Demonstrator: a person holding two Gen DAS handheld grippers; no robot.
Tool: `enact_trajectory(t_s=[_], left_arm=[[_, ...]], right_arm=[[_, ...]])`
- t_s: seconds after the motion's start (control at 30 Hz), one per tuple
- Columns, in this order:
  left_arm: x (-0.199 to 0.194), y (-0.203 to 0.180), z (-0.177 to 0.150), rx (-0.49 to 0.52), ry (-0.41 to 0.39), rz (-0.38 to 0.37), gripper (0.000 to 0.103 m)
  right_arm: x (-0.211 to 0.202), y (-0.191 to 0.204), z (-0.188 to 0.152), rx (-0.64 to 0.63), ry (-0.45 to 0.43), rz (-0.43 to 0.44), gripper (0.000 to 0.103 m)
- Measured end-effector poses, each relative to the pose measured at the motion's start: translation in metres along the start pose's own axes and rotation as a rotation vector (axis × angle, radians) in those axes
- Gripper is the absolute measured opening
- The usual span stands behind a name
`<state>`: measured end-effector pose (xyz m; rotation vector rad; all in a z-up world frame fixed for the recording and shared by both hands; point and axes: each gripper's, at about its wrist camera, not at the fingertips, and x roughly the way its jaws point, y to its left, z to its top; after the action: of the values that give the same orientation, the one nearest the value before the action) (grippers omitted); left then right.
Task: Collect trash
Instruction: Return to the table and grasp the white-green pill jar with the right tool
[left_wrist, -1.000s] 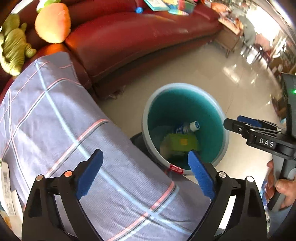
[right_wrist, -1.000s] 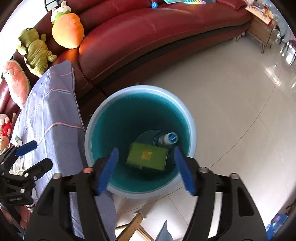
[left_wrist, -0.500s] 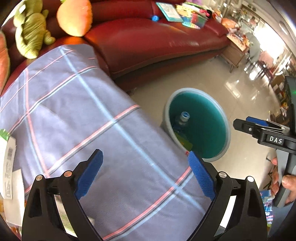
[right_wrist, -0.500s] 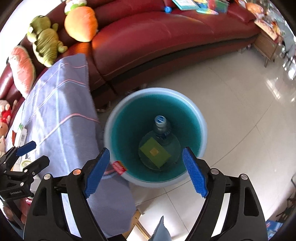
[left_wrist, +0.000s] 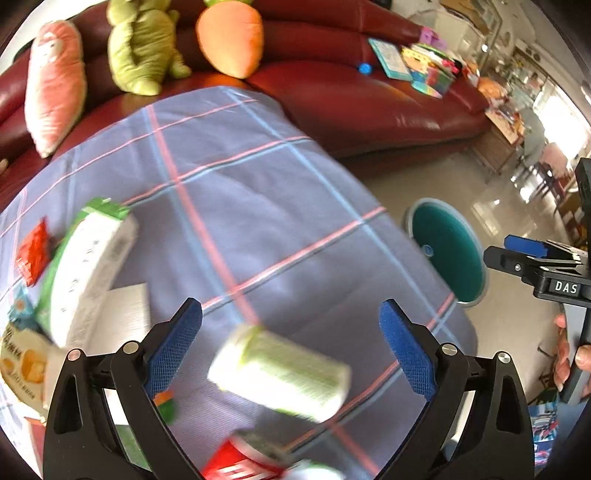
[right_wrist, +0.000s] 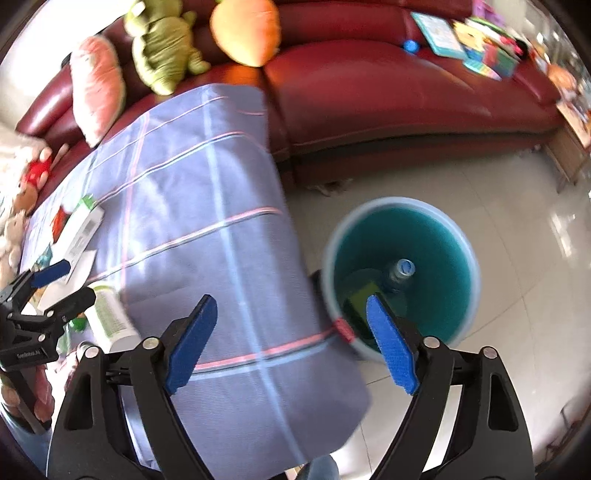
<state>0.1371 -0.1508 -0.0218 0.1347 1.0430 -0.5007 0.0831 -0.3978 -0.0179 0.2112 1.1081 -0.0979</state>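
Trash bin (right_wrist: 400, 277) stands on the floor beside the tabletop's (left_wrist: 258, 206) edge; left tool (left_wrist: 291, 347) gapes wide, empty, over a green-white can (left_wrist: 277, 373); right tool (right_wrist: 291, 347) is opening, empty.

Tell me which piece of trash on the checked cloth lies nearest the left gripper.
The pale green cylindrical container, lying on its side just ahead of the open left gripper. The white-and-green carton sits farther left.
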Motion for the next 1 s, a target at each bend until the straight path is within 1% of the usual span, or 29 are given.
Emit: enact_trajectory(t_s=[0.2, 0.3, 0.4, 0.5, 0.6, 0.7, 0.9, 0.97, 1.0], left_arm=[[-0.023, 0.054, -0.022, -0.057, -0.025, 0.026, 0.097], [-0.032, 0.079, -0.036, -0.078, -0.029, 0.04, 0.098], [-0.038, 0.103, -0.051, -0.092, -0.031, 0.059, 0.098], [-0.041, 0.121, -0.061, -0.105, -0.027, 0.071, 0.098], [-0.043, 0.139, -0.07, -0.126, -0.023, 0.075, 0.098], [-0.044, 0.152, -0.075, -0.144, -0.024, 0.072, 0.098], [-0.043, 0.169, -0.079, -0.162, -0.017, 0.066, 0.098], [-0.041, 0.172, -0.078, -0.167, -0.013, 0.062, 0.098], [-0.039, 0.172, -0.077, -0.168, -0.012, 0.06, 0.098]], right_arm=[[-0.001, 0.066, -0.004, -0.123, 0.026, 0.024, 0.08], [0.004, 0.102, -0.007, -0.196, 0.06, 0.047, 0.08], [0.018, 0.141, -0.012, -0.282, 0.125, 0.079, 0.08], [0.033, 0.177, -0.017, -0.369, 0.179, 0.081, 0.08], [0.05, 0.203, -0.02, -0.431, 0.228, 0.085, 0.08], [0.067, 0.216, -0.02, -0.459, 0.27, 0.088, 0.08], [0.09, 0.22, -0.02, -0.454, 0.34, 0.098, 0.08], [0.095, 0.222, -0.02, -0.465, 0.353, 0.086, 0.08], [0.098, 0.223, -0.021, -0.471, 0.36, 0.084, 0.076]])
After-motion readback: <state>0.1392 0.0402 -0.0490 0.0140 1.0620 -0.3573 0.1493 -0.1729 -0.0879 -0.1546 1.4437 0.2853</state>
